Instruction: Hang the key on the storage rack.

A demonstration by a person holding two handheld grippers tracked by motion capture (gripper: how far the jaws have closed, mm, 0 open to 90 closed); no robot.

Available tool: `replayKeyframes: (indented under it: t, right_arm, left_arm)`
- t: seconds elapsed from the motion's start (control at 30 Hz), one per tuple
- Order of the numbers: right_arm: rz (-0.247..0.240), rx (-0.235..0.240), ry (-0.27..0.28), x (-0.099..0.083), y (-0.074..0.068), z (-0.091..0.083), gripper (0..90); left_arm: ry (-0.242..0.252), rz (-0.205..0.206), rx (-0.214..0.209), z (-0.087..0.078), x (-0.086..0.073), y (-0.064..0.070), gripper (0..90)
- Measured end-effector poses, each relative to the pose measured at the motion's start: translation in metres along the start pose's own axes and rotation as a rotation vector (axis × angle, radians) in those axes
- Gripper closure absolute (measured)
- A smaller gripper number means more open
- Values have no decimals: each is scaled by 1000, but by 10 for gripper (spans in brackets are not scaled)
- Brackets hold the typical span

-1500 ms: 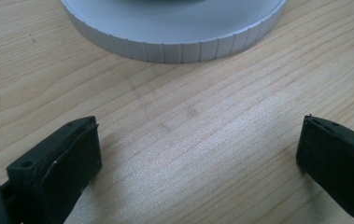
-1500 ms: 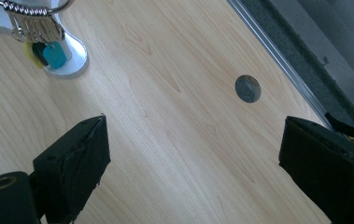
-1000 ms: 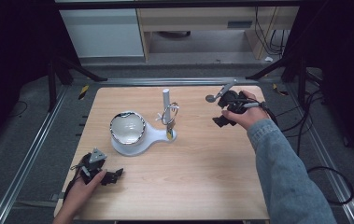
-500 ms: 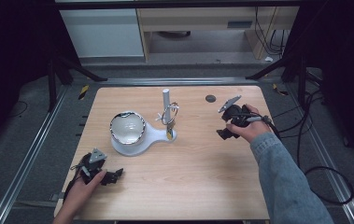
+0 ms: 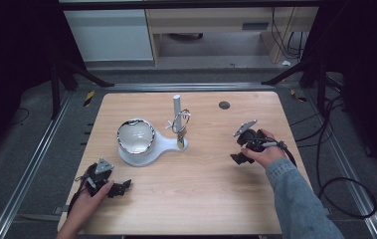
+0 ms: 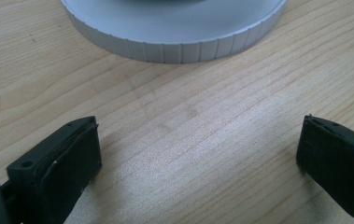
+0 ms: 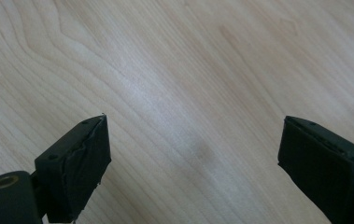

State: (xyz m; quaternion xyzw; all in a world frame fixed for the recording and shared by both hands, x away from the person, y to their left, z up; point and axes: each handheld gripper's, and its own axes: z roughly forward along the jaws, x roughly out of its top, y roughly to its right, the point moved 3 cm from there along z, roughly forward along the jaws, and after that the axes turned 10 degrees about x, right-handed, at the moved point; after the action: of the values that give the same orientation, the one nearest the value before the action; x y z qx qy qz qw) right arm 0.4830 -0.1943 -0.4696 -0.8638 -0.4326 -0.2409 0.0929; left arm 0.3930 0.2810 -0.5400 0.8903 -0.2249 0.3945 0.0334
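So, progress: judged from how things lie, nothing is in hand and no grasp has begun; any pick, carry or placement is left to do.
Left gripper: low at the near left of the table, jaws spread wide, bare wood between them. Its own view looks straight at the stand's base, so that seems the likeliest target.
Right gripper: on the right half of the table, well apart from the stand, jaws likewise wide with nothing between; its own view has plain wood ahead.
Stand: left of the table's middle, between the two grippers but nearer the left one. White, smooth, plastic-looking base, round at one end and narrowing to a neck.
Base rim: pale grey-white in the left gripper view, ringed with fine upright ribs, flat on top.
Bowl: shiny, mirror-like, rounded, seated on the round end of the stand.
Post: short white upright cylinder behind the neck end.
Wire piece: thin metal loops by the post; its exact shape is too small to tell.
Dot: small dark disc, far side of the table, apart from everything.
Table: light wood, long straight grain, matte, rounded corners.
Pads: black, blocky, slightly worn at the edges.
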Motion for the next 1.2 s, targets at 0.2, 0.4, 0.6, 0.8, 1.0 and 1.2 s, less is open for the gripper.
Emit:
replayKeyframes:
  t: [0.2,0.4,0.6,0.8,1.0,1.2]
  right_arm:
    - [39,2,21,-12,0,9,96]
    - [80,-8,46,-23,3,18,91]
    - [120,-6,72,-30,4,28,85]
    - [163,0,118,-36,6,33,57]
    - [194,18,151,-39,8,35,43]
    - [214,25,221,-45,7,38,16]
  left_arm:
    - [0,1,1,0,0,0,0]
    - [0,0,1,0,0,0,0]
    - [0,0,1,0,0,0,0]
    - [0,0,0,0,0,0,0]
    - [0,0,0,0,0,0,0]
    - [1,0,0,0,0,0,0]
